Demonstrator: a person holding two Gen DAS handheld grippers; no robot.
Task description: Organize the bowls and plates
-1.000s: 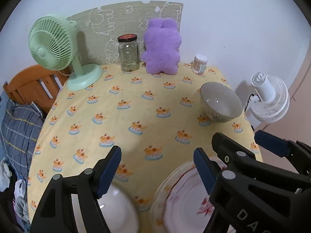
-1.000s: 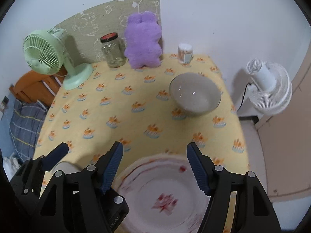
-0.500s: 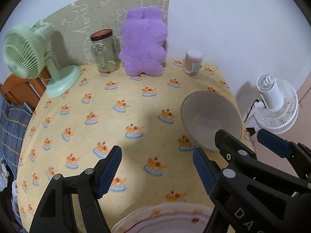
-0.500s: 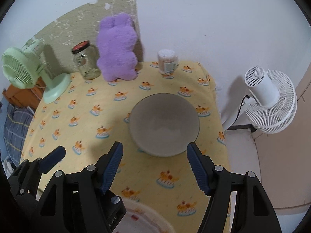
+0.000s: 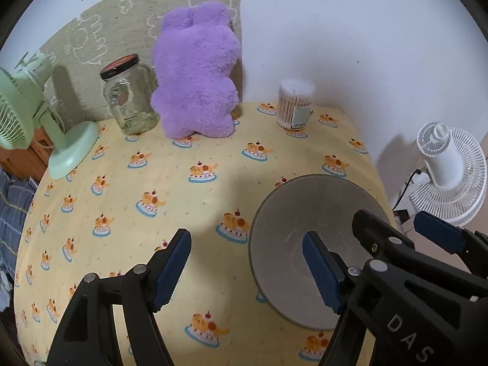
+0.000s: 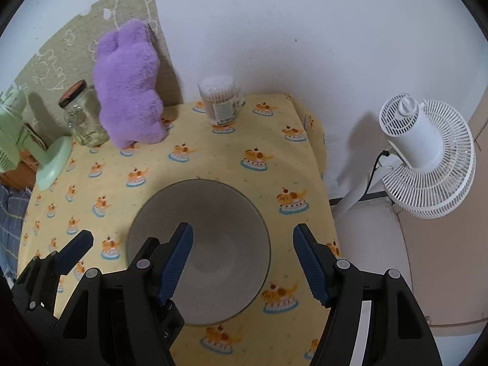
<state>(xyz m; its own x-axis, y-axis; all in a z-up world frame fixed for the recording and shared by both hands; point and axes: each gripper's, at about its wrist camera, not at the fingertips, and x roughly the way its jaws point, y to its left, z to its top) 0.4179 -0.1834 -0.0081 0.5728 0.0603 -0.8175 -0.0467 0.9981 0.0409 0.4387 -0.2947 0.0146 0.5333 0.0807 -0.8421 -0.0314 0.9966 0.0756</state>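
Right wrist view: right tongs [image 6: 242, 262] gape astride the grey bowl's [image 6: 213, 222] lower-centre rim, ready to clamp; left tongs [image 5: 247, 270] gape too, empty.

My left tongs [image 5: 247, 270] hang spread wide over the yellow-clothed bench [image 5: 189, 207], nothing between the blue pads. The grey bowl [image 5: 317, 244] sits upright at the bench's right edge, my right tongs [image 5: 393, 241] above it. Behind stand a purple plush [image 5: 195, 73] and a jar [image 5: 129, 94].
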